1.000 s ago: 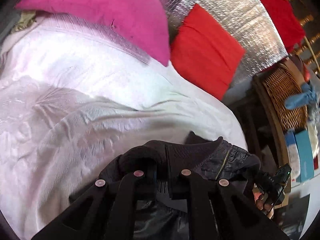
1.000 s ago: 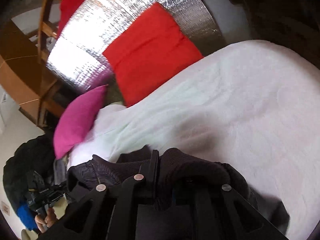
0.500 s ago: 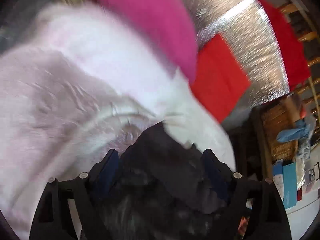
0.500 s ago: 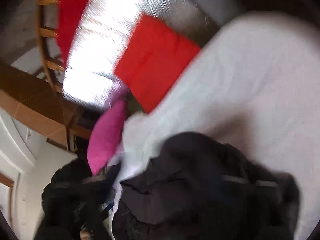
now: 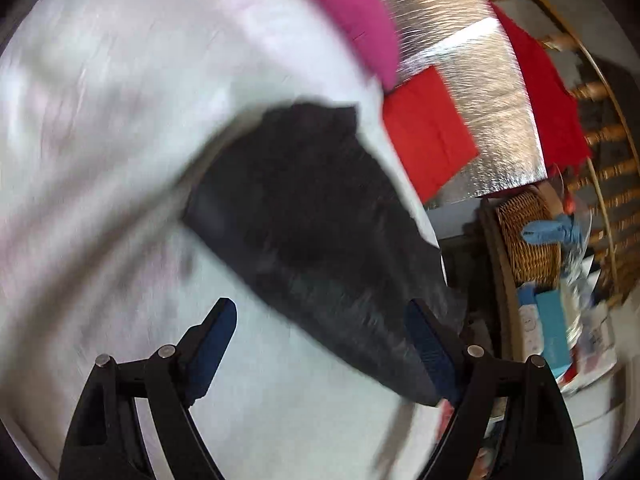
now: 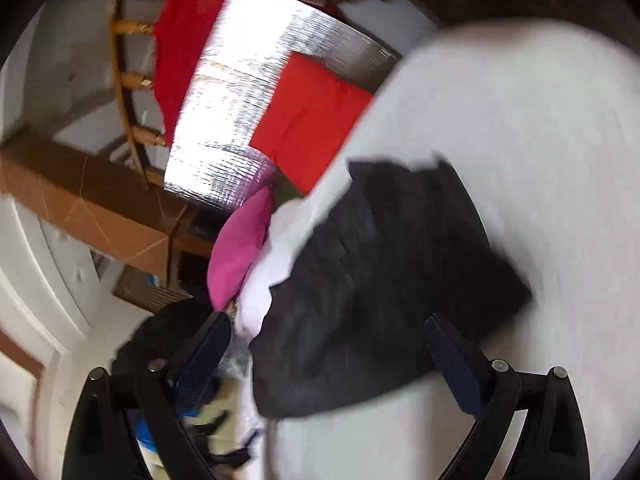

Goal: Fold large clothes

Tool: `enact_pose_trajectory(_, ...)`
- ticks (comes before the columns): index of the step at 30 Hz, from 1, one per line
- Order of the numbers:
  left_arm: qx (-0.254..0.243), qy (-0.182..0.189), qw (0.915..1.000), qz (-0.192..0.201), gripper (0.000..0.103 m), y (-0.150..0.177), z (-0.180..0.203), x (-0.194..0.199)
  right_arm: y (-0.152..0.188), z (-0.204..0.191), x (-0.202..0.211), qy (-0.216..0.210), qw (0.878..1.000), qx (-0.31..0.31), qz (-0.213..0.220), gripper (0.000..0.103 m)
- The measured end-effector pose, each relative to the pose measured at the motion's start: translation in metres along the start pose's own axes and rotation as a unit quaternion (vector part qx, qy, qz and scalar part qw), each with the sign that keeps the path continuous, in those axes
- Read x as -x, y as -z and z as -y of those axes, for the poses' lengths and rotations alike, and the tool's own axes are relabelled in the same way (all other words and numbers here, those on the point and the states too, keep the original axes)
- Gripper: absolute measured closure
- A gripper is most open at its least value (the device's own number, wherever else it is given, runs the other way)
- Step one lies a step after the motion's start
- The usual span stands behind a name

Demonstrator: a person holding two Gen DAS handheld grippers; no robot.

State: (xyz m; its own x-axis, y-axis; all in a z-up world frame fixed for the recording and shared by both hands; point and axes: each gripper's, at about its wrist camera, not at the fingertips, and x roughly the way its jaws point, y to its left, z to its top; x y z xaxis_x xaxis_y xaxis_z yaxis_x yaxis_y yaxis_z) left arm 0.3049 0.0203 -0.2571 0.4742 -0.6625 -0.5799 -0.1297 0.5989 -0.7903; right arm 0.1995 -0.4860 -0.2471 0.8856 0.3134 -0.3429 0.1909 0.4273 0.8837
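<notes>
The left gripper point(image 5: 320, 344) is hanging with its jaws spread wide, blue-padded fingers point(image 5: 214, 344) pointing toward twelve o'clock and gripping nothing. The right gripper point(image 6: 332, 360) is doing likewise, its jaws gaping, pads point(image 6: 454, 368) bare, holding nothing.

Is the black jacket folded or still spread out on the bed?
Folded: the black jacket lies as one compact block on the white bedspread, with no sleeves showing. Both views are motion-blurred, so neatness is unclear.

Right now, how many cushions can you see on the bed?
2: a pink cushion at the bed's head end, and a red cushion against the silver panel. Others may be hidden.
</notes>
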Motion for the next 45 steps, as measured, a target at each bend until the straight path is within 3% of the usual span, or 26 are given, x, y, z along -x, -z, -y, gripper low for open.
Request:
enact_pose_trajectory(4,0.018,0.006,0.9996,0.020,0.017,-0.005,-0.002,-0.011,0.018,0.027,-0.010,-0.003,0.997,-0.071,-0.022,0.004)
enact_pose_trajectory(9,0.062,0.019,0.9977,0.021,0.016,-0.016,-0.011,-0.029,0.018,0.055,-0.044,0.036,0.992,-0.113,-0.038,0.004)
enact_pose_trajectory(12,0.071,0.005,0.9970,0.029,0.013,-0.023,-0.010,-0.038,0.013,0.063,-0.058,0.057,0.990,-0.121,-0.035,0.004)
enact_pose_trajectory(24,0.120,0.011,0.9912,0.055,0.013,-0.034,-0.026,-0.064,-0.022,0.074,-0.092,0.049,0.991,-0.118,0.048,0.005)
enact_pose_trajectory(25,0.121,0.009,0.9908,0.059,0.015,-0.035,-0.026,-0.064,-0.022,0.072,-0.096,0.060,0.991,-0.110,0.051,0.010)
enact_pose_trajectory(26,0.121,0.004,0.9907,0.061,0.028,-0.036,-0.027,-0.065,-0.021,0.070,-0.097,0.069,0.990,-0.106,0.054,0.015)
enact_pose_trajectory(27,0.121,-0.004,0.9908,0.060,0.036,-0.037,-0.029,-0.067,-0.020,0.072,-0.097,0.081,0.990,-0.103,0.056,0.030)
enact_pose_trajectory(28,0.125,-0.003,0.9904,0.059,0.039,-0.038,-0.030,-0.068,-0.020,0.074,-0.099,0.091,0.989,-0.104,0.055,0.042)
enact_pose_trajectory(31,0.119,-0.007,0.9909,0.062,0.053,-0.037,-0.030,-0.066,-0.021,0.079,-0.098,0.086,0.988,-0.119,0.049,0.055)
enact_pose_trajectory(36,0.096,-0.014,0.9927,0.071,0.067,-0.035,-0.021,-0.056,-0.020,0.056,-0.090,0.101,0.991,-0.070,0.061,0.063)
enact_pose_trajectory(45,0.068,-0.025,0.9955,0.060,0.071,-0.025,-0.013,-0.030,-0.010,0.038,-0.061,0.111,0.992,-0.032,0.056,0.065)
